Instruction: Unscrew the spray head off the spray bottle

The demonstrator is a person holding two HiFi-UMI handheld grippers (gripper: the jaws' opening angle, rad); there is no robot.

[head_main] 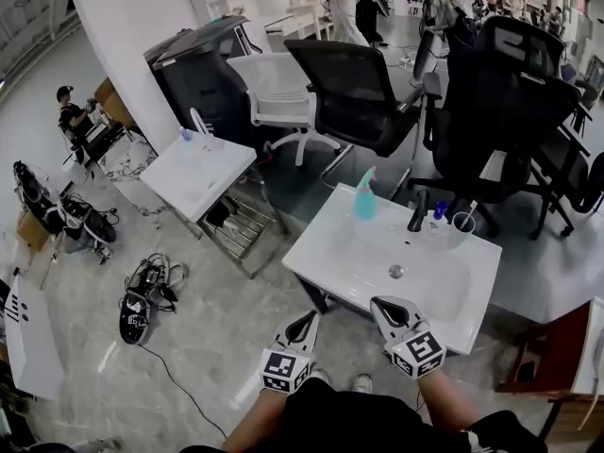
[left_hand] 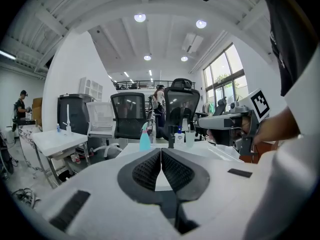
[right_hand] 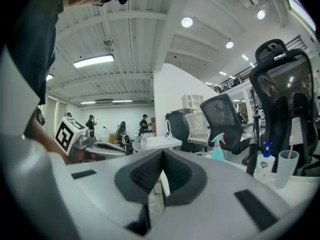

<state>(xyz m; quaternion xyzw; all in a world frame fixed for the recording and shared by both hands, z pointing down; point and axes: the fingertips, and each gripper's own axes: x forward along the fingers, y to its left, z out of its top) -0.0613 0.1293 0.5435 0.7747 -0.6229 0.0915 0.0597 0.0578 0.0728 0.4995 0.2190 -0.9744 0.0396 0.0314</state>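
Jaws pressed together, empty, on left hand-held gripper (head_main: 304,320) and right hand-held gripper (head_main: 381,304).

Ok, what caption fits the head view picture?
Both shut and empty, the left gripper and right gripper hover before a white sink with a teal spray bottle on its rim.

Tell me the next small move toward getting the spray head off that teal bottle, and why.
Probably reach for the spray bottle with the left gripper, opening it. That and the right gripper are both shut and empty by the near edge of the sink; the bottle stands upright, untouched, at its far corner.
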